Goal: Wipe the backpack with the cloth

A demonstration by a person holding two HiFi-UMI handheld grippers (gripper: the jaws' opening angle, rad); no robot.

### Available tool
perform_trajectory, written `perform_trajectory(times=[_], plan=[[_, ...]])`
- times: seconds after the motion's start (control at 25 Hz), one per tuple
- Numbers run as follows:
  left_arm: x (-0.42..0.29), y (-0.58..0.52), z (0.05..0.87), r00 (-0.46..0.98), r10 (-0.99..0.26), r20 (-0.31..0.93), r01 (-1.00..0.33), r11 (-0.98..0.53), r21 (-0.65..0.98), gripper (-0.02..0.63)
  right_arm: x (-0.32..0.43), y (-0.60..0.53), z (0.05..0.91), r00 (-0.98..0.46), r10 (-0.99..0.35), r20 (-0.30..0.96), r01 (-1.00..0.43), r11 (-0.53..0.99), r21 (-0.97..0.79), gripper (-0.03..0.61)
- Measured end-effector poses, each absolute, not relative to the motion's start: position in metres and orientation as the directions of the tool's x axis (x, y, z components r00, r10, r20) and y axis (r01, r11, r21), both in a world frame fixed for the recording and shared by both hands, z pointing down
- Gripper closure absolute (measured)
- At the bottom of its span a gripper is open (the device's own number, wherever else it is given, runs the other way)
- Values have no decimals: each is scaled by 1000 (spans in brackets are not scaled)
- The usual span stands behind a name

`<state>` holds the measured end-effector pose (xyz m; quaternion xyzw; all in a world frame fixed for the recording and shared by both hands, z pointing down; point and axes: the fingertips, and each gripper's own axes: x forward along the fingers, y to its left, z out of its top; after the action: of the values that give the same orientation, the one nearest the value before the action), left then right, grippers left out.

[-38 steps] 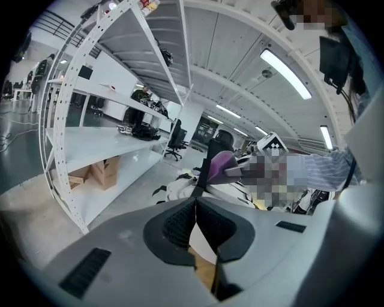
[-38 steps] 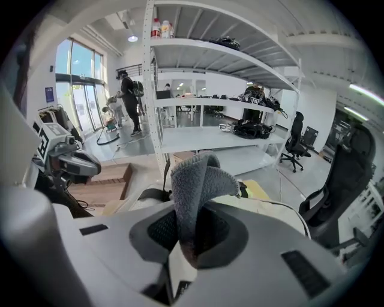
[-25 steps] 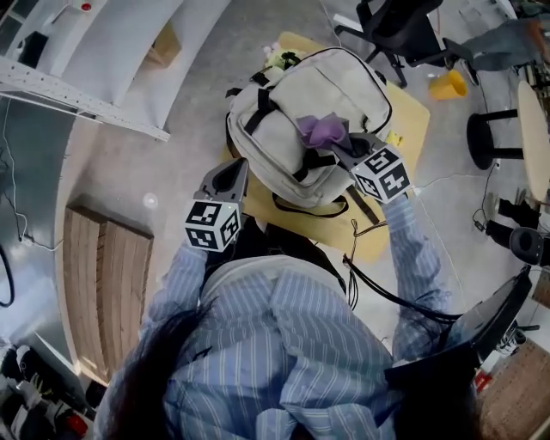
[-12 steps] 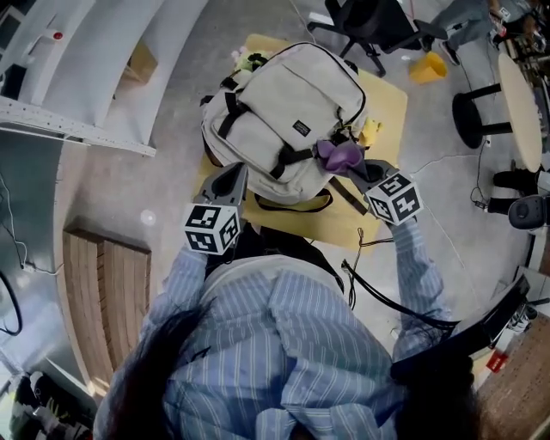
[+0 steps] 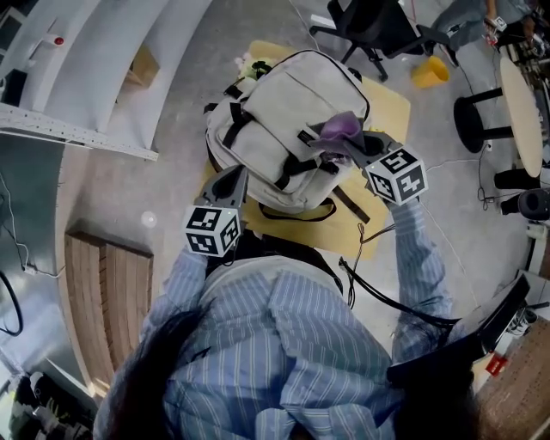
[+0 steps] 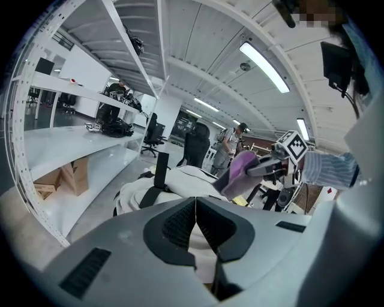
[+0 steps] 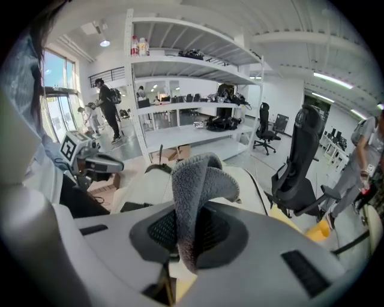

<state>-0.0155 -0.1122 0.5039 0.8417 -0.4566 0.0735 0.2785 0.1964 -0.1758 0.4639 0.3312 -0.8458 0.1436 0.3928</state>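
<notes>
A cream backpack with black straps lies on a small yellow table. My right gripper is shut on a purple cloth, which rests against the pack's right side near its small label. In the right gripper view the cloth stands folded up between the jaws, with the backpack beyond it. My left gripper sits at the pack's near left edge. In the left gripper view its pads meet with nothing between them, with the backpack and cloth ahead.
A black office chair, a yellow bin, a black stool and a round table stand to the back right. White shelving and a wooden slatted board are at left. Black cables hang by my right arm.
The right gripper has carried the cloth from the backpack's lower right corner back up onto its right side. The left gripper has stayed at the near left edge.
</notes>
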Motion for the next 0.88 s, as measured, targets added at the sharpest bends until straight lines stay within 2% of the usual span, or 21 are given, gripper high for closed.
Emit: perform_trajectory(times=[0.6, 0.88], plan=[[-51, -144, 512, 572, -717, 398, -809, -413, 418, 607, 59, -353, 465, -537, -527, 658, -635, 767, 95, 537], [-56, -154, 511, 575, -715, 397, -807, -416, 420, 609, 54, -365, 504, -503, -497, 707, -631, 770, 92, 537]])
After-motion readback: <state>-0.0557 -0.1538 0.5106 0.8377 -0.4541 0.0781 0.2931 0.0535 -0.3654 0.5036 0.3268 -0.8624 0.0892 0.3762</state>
